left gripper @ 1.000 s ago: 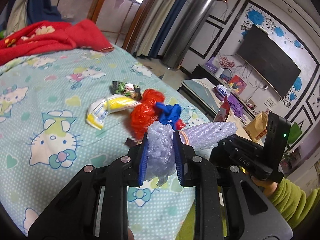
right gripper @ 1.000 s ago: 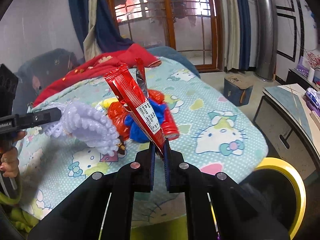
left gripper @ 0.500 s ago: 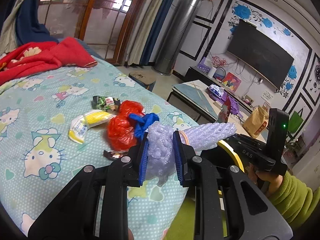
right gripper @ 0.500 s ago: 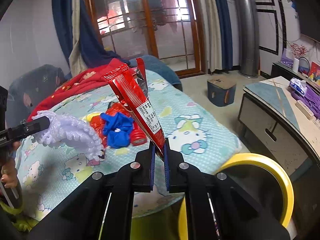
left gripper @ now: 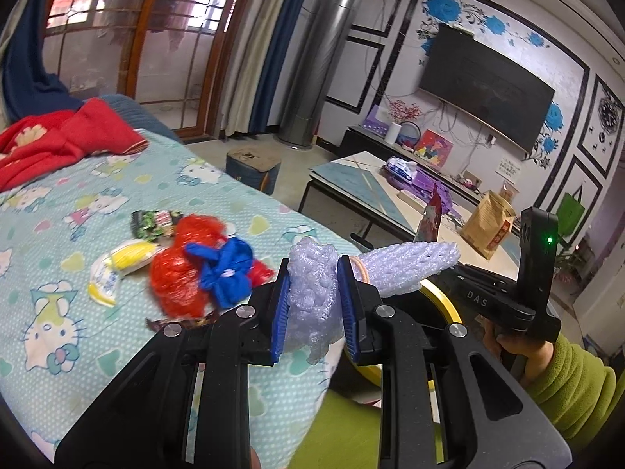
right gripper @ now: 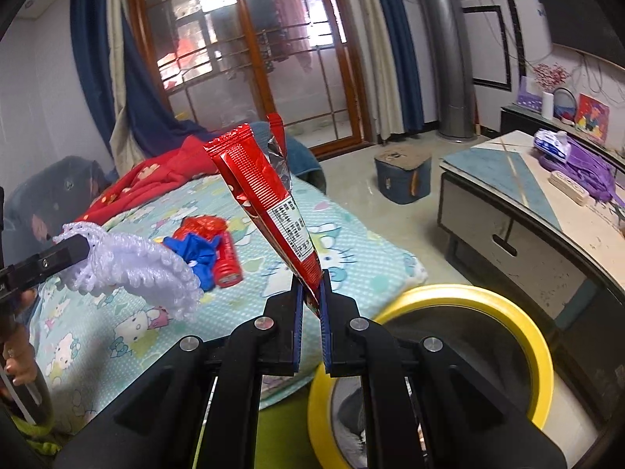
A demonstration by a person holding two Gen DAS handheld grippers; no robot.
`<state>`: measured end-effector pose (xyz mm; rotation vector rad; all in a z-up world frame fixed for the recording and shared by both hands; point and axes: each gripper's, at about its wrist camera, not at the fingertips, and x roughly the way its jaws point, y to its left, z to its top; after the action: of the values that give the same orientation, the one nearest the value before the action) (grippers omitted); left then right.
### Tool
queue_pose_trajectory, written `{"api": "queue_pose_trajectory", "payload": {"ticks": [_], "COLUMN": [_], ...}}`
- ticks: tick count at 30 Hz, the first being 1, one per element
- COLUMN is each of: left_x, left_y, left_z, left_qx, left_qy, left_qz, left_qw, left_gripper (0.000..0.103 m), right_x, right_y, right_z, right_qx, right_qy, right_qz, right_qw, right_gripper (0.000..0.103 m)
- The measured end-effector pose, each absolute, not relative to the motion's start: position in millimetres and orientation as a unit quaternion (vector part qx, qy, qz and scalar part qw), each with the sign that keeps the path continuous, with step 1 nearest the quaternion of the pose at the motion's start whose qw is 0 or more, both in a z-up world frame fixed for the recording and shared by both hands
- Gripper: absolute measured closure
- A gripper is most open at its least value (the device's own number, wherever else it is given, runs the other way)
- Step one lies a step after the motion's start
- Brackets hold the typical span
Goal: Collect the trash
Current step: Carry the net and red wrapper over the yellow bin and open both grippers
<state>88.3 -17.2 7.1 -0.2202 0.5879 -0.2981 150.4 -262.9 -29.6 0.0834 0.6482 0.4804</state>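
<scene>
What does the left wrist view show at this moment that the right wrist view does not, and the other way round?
Left wrist only: the wall television, a yellow wrapper and a green-and-black wrapper on the bed.

Right wrist only: most of the yellow-rimmed bin, and the printed label on the red wrapper.

Both: the left gripper shut on white foam netting, the right gripper shut on the red wrapper, the red and blue bags on the cartoon-cat bedsheet, and the coffee table.
</scene>
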Motion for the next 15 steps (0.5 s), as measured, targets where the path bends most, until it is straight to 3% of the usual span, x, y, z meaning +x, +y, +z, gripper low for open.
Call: {"api": "queue_pose_trajectory", "payload": {"ticks": [15], "left_x": [106.0], "left_y": [-69.6], "left_z": [1.9], "left_qx": [-0.057], "left_qy": [0.288], "left_qz": [-0.176], "left_qw": [0.939], "left_gripper": [0.086], "right_x": [152.3], "right_y": [-316.3], "right_z": [-43.0], "right_qx": [0.088], "right_qy": [0.321], "right_qz": [0.182], "right_qw": [0.925], "right_gripper": [0.095]}}
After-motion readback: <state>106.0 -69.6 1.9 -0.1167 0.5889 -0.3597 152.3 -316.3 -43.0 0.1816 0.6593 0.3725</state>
